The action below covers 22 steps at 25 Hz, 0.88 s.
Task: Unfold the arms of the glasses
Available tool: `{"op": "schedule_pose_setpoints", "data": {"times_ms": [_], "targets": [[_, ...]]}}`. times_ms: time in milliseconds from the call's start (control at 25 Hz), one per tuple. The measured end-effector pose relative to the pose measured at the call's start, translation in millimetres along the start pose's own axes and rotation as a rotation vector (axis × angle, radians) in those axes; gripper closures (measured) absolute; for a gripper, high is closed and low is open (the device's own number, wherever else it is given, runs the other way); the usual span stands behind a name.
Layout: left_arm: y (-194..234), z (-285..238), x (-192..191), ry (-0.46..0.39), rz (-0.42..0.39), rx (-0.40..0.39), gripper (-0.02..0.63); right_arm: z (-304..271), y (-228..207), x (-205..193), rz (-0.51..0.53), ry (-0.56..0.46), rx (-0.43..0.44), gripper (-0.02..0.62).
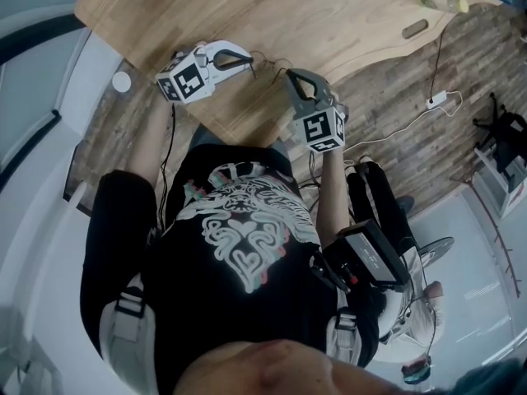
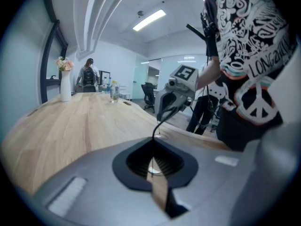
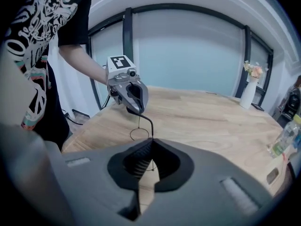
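The glasses (image 1: 267, 67) are thin wire ones with black arms, held just above the wooden table (image 1: 329, 23) between my two grippers. My left gripper (image 1: 249, 61) is shut on them from the left and my right gripper (image 1: 290, 76) from the right. In the left gripper view, a black arm (image 2: 162, 120) runs from the right gripper (image 2: 175, 97) down into my shut left gripper (image 2: 154, 142). The right gripper view shows a round wire lens (image 3: 139, 134) and a curved black arm (image 3: 143, 117) between the left gripper (image 3: 128, 92) and my shut right gripper (image 3: 151, 142).
The table's near curved edge (image 1: 247, 134) lies just under the grippers. A white vase with flowers (image 3: 249, 91) and bottles (image 2: 113, 91) stand at the far end, where a person (image 2: 88, 74) stands. A cable and plug strip (image 1: 436, 99) lie on the floor.
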State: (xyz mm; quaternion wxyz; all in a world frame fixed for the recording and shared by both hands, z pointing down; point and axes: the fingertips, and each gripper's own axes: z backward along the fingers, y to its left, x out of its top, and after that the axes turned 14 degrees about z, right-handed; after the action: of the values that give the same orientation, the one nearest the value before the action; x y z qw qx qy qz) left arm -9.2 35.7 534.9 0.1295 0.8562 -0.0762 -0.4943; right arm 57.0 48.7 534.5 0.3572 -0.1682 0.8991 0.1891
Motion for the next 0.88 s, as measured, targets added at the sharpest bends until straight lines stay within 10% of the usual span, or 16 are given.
{"op": "schedule_pose_setpoints", "data": {"times_ms": [360, 880], "targets": [[1, 2, 2, 0.006, -0.007, 0.015, 0.615, 9, 1, -19, -0.030, 0.050, 0.014, 0.595], [-7, -10, -11, 0.055, -0.004, 0.009, 0.615, -65, 13, -4, 0.362, 0.253, 0.229, 0.529]]}}
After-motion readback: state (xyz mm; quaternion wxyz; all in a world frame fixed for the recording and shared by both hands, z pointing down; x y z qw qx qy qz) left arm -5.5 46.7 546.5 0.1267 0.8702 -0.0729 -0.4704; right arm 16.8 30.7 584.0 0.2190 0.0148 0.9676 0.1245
